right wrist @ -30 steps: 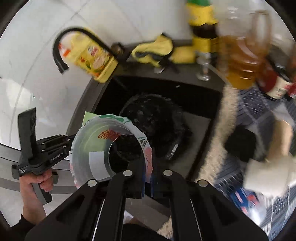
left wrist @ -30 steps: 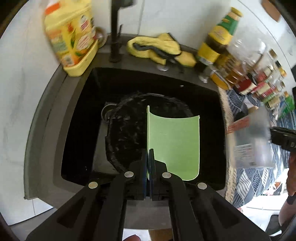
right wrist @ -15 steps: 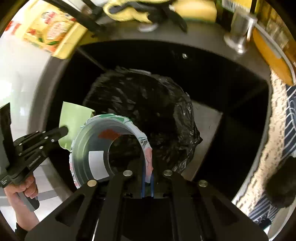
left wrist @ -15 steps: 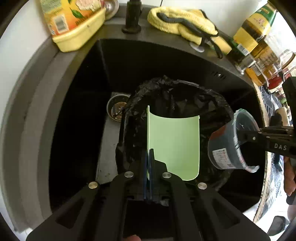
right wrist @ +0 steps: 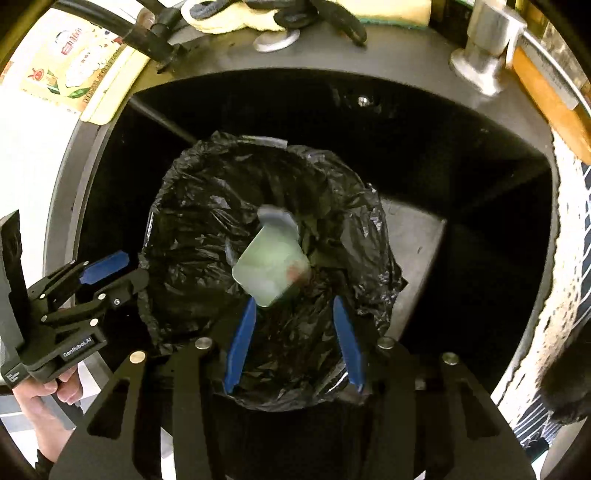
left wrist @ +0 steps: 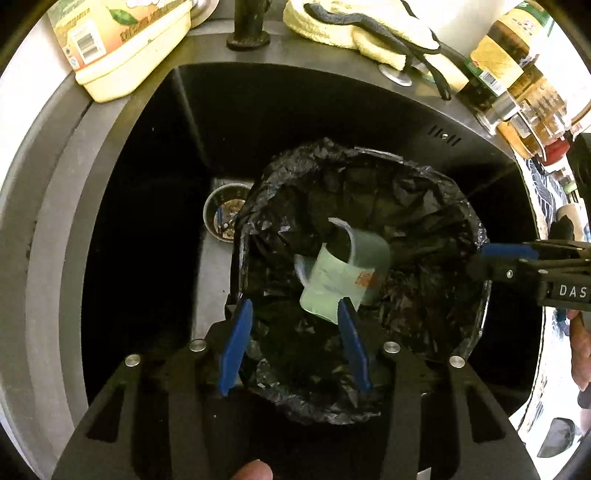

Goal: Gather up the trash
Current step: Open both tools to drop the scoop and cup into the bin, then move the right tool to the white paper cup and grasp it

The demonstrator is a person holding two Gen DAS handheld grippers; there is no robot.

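A black trash bag (left wrist: 406,192) (right wrist: 207,206) stands open in the dark sink (left wrist: 147,155). My left gripper (left wrist: 294,308) hangs over its near rim, jaws opening, nothing between the blue pads. A pale green sheet (left wrist: 325,284) and a grey plastic cup (left wrist: 369,254) lie loose and blurred inside the bag. In the right wrist view they are a blurred green sheet (right wrist: 269,269) and a grey cup edge (right wrist: 277,218). My right gripper (right wrist: 294,302) (left wrist: 509,258) is also over the bag, its empty jaws opening. The left gripper (right wrist: 107,273) shows at the bag's left side.
A drain strainer (left wrist: 225,212) sits left of the bag. On the sink's back ledge are a yellow bottle (left wrist: 122,44), the tap base (left wrist: 247,37) and yellow gloves (left wrist: 351,29). Glass bottles (left wrist: 509,55) crowd the right corner. A woven mat (right wrist: 565,258) borders the right.
Both grippers came down over the bag and then opened. The left let go of the green sheet, the right let go of the cup, and both pieces dropped into the bag.
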